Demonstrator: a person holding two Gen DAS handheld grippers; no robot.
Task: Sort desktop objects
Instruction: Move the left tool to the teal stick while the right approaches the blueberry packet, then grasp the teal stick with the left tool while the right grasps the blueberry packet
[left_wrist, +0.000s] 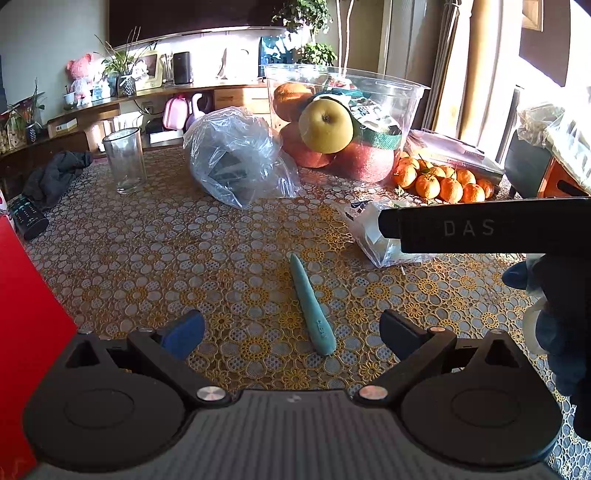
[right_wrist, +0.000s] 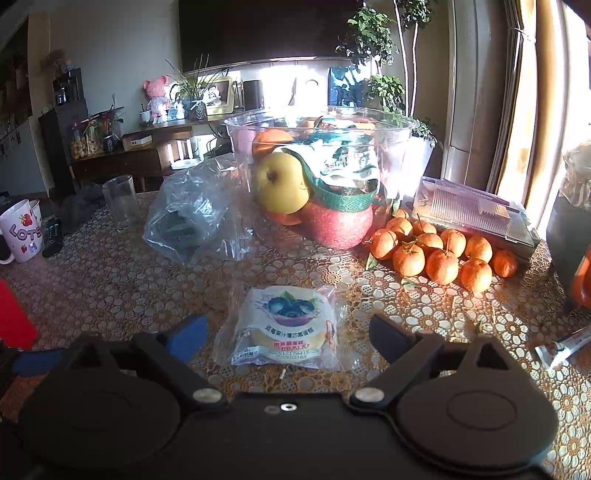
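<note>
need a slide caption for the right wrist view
Open right claw poised over a blueberry snack packet, clear fruit tub and mandarins behind.

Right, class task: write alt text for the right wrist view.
An open claw hovers over a sealed blueberry cake packet on a lace-patterned table. Behind stand a clear tub of fruit, loose tangerines and a crumpled plastic bag.
</note>
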